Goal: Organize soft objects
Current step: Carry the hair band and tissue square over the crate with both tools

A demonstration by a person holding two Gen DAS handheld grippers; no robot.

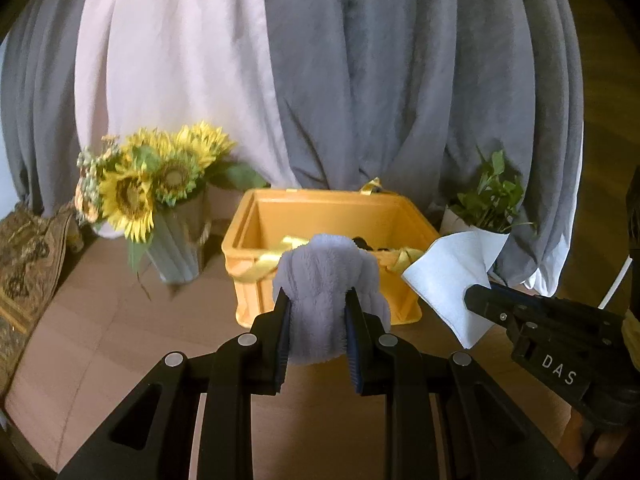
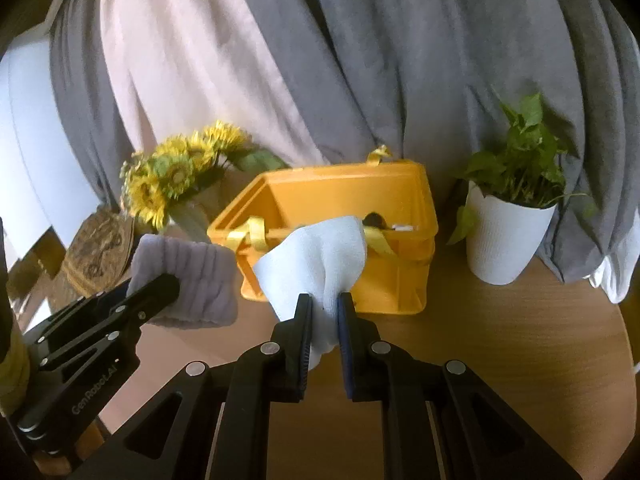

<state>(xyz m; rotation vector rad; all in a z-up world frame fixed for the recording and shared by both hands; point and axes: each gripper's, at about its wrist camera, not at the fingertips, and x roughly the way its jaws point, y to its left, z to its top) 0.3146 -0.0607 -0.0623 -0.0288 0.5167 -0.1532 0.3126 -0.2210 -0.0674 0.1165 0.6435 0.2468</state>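
1. Your left gripper (image 1: 318, 304) is clamped on a fluffy lavender ribbed cloth (image 1: 328, 280), bunched into a rounded lump, held above the wooden table (image 1: 100, 340) just in front of the bin.
2. Your right gripper (image 2: 325, 308) pinches a thin pale-blue cloth (image 2: 316, 264); it fans up in crumpled folds, covering part of the bin's near rim.
3. Both grippers point forward, side by side, level.
4. Behind them: an open yellow plastic bin (image 2: 352, 192) with yellow ribbon (image 2: 256, 232) over its rim; contents unclear.
5. Sunflowers in a ribbed vase (image 1: 172, 256) on the left, potted plant (image 2: 508, 236) in a white pot on the right, grey and pink curtains (image 1: 360, 80) at the back.
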